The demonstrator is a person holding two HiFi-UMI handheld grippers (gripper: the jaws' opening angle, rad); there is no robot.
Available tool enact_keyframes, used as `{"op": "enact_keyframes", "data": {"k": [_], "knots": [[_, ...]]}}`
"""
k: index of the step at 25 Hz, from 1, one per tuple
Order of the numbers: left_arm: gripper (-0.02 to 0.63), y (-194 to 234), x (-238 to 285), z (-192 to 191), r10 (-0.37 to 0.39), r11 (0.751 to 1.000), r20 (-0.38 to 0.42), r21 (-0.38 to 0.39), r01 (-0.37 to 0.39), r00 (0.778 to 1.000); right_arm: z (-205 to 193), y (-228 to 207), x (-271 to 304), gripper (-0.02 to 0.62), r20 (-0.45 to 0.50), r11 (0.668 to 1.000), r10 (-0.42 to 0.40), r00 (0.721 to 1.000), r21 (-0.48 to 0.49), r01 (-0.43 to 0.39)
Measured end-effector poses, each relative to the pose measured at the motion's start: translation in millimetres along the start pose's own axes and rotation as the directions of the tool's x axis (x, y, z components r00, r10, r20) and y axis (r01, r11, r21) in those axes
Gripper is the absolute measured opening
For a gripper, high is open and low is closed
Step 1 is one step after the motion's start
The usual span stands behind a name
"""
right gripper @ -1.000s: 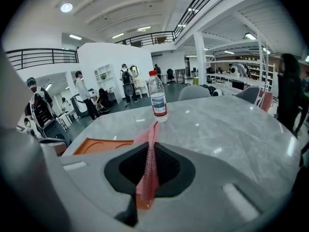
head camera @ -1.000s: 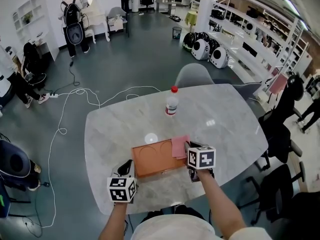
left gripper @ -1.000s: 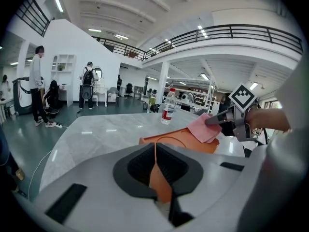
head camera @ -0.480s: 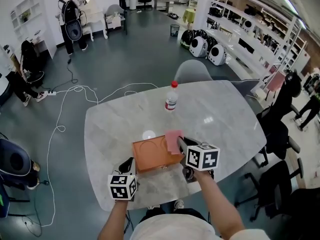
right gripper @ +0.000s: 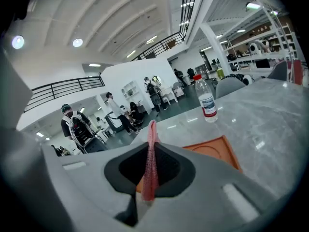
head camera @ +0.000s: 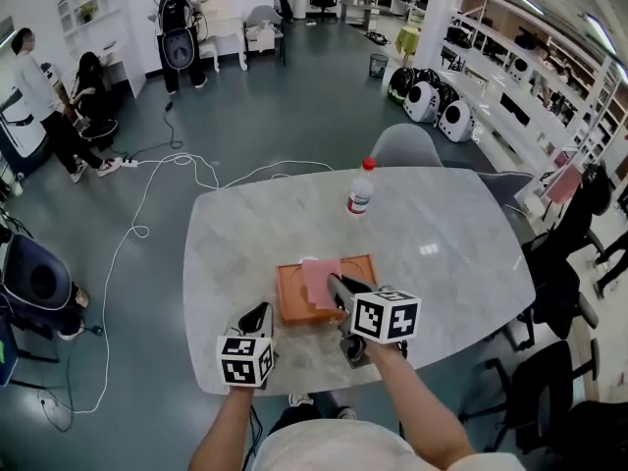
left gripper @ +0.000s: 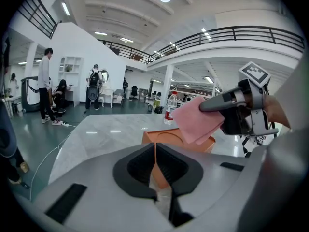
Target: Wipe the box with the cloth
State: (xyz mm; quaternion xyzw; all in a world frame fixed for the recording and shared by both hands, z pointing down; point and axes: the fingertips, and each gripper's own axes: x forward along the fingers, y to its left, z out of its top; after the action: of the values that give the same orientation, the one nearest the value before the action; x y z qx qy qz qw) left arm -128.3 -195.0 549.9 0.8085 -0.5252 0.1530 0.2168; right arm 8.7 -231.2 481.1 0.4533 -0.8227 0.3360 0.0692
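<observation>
An orange box (head camera: 293,294) lies flat on the marble table (head camera: 446,258), near its front edge. A pink cloth (head camera: 320,277) hangs over the box's top, pinched in my right gripper (head camera: 337,288), which is shut on it. In the right gripper view the cloth (right gripper: 150,166) stands edge-on between the jaws, with the box (right gripper: 215,149) beyond. My left gripper (head camera: 261,316) sits just off the box's near left corner, shut with nothing held. The left gripper view shows the box (left gripper: 163,138) ahead and the cloth (left gripper: 197,120) above it.
A clear plastic bottle with a red cap (head camera: 360,192) stands at the table's far side. A grey chair (head camera: 404,146) is pushed in behind it; black chairs (head camera: 561,285) stand to the right. A white cable (head camera: 137,226) trails on the floor at left, near several people.
My right gripper has carried the pink cloth leftward from the box's right edge to over its middle. The left gripper stays by the box's near left corner.
</observation>
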Motion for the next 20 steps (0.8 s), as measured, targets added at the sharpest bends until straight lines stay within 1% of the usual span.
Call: {"op": "enact_keyframes", "data": {"k": [4, 7, 11, 15, 17, 18, 20], "knots": [[0.015, 1.2, -19.1, -7.8, 0.044, 0.999, 0.003, -0.006, -0.044, 0.999, -19.4, 22.2, 7.8, 0.018, -0.02, 0.995, 0.091, 0.996, 0.053, -0.09], [0.015, 1.1, -28.9, -10.9, 0.07, 0.998, 0.001, -0.004, -0.07, 0.998, -31.7, 31.1, 12.4, 0.018, -0.031, 0.982, 0.147, 0.989, 0.127, -0.142], [0.015, 1.8, -36.5, -16.4, 0.1, 0.995, -0.009, -0.002, -0.1, 0.995, -46.0, 37.1, 17.7, 0.018, -0.038, 0.952, 0.216, 0.976, 0.23, -0.202], [0.015, 1.3, -41.5, -19.8, 0.116, 0.993, -0.018, 0.0, -0.116, 0.993, -58.6, 43.7, 22.3, 0.018, -0.036, 0.915, 0.279, 0.96, 0.315, -0.254], [0.015, 1.8, -43.0, -20.5, 0.119, 0.993, -0.021, 0.003, -0.119, 0.993, -65.6, 44.8, 26.5, 0.018, -0.038, 0.902, 0.291, 0.956, 0.345, -0.261], [0.015, 1.8, -43.4, -20.5, 0.121, 0.993, -0.023, 0.005, -0.121, 0.992, -69.4, 43.7, 28.6, 0.018, -0.045, 0.904, 0.285, 0.957, 0.346, -0.253], [0.015, 2.2, -43.3, -19.9, 0.122, 0.992, -0.026, 0.011, -0.122, 0.992, -77.2, 39.2, 32.6, 0.018, -0.066, 0.921, 0.257, 0.964, 0.318, -0.224]]}}
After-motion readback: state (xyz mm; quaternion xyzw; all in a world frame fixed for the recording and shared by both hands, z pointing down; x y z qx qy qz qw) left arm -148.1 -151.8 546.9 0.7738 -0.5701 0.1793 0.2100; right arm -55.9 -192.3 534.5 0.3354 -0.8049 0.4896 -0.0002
